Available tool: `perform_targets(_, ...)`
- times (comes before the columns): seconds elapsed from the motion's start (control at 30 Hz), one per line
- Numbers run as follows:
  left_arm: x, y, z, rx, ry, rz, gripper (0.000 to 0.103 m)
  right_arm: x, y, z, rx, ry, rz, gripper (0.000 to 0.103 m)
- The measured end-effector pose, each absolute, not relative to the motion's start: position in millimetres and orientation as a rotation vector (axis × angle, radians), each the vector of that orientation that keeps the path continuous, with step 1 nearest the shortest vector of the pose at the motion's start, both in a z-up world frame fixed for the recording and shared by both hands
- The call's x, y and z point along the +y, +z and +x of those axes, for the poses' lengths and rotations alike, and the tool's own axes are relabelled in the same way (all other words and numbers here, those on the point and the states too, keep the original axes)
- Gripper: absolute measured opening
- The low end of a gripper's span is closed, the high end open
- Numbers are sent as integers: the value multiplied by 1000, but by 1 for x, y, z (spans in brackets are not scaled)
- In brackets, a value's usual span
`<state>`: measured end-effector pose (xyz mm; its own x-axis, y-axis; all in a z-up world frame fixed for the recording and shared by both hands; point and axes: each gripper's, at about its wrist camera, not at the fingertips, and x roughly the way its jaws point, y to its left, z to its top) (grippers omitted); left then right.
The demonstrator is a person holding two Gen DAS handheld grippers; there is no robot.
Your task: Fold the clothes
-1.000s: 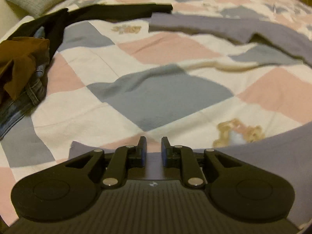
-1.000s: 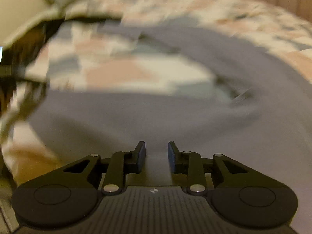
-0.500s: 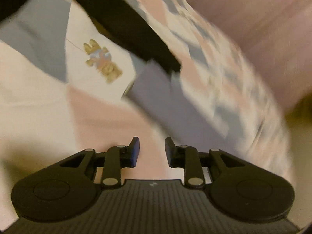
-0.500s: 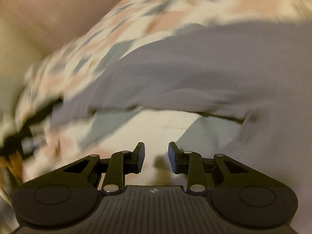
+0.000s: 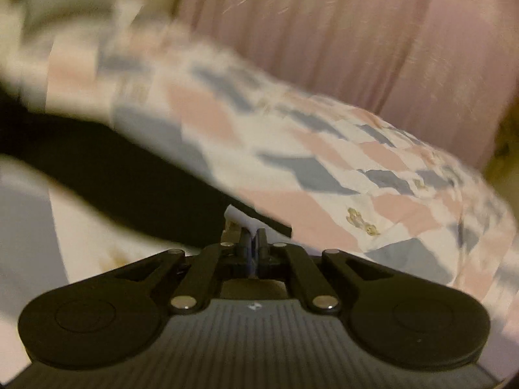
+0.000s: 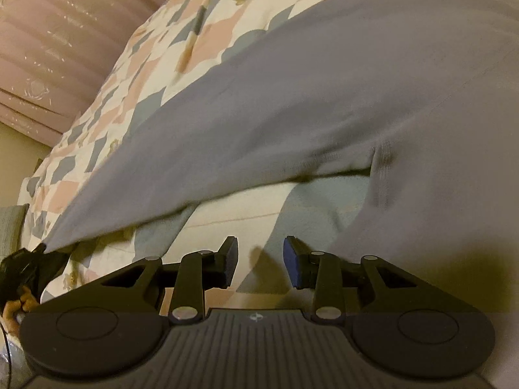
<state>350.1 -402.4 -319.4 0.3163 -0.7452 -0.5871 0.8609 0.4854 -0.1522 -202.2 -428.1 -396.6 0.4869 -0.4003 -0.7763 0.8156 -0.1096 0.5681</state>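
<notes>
Both views have swung since the earlier frames: the left tongs (image 5: 251, 243), open over bare quilt (image 5: 324, 168) before, are now closed. Something pale sticks out just above their tips at 12 o'clock; whether it is pinched, and what it is, I cannot tell because of blur. A black garment (image 5: 123, 178) runs from 9 o'clock toward the tips.

The right tongs (image 6: 259, 259) are open about as wide as before and hold nothing. The grey garment (image 6: 324, 97), which is probably the one to fold, lies spread on the quilt (image 6: 181, 48) from 8 o'clock up to 1 o'clock, its lower edge just beyond the tips.

To do this step well, I think each tong should take one corner of the grey piece with a single layer, then lift evenly so that the cloth does not twist.

Only the right view shows the grey garment clearly. Only the left view shows the curtain (image 5: 356, 32) behind the bed's far side, at 12 o'clock.
</notes>
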Motion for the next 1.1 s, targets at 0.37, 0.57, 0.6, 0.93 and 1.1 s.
perform_targets(0.37,-429,-386,328,476,-855,694,29,-431,-383,-210,456,-1032,1253,38)
perform_targets(0.57,-386,-364,322,669,-672,622,25,-414,-357,-262,459,-1163,1111,38)
perform_targets(0.6,-372,-359,307,707,-698,606,25,-408,-354,-271,474,-1189,1072,38)
perform_targets(0.93,-213,-339,49,979,-1145,674,31,-331,-373,-315,944,-1082,686,43)
perform_targets(1.1,-180,-353,-9,1123,-961,822,30,-306,-352,-330,1002,-1022,742,47)
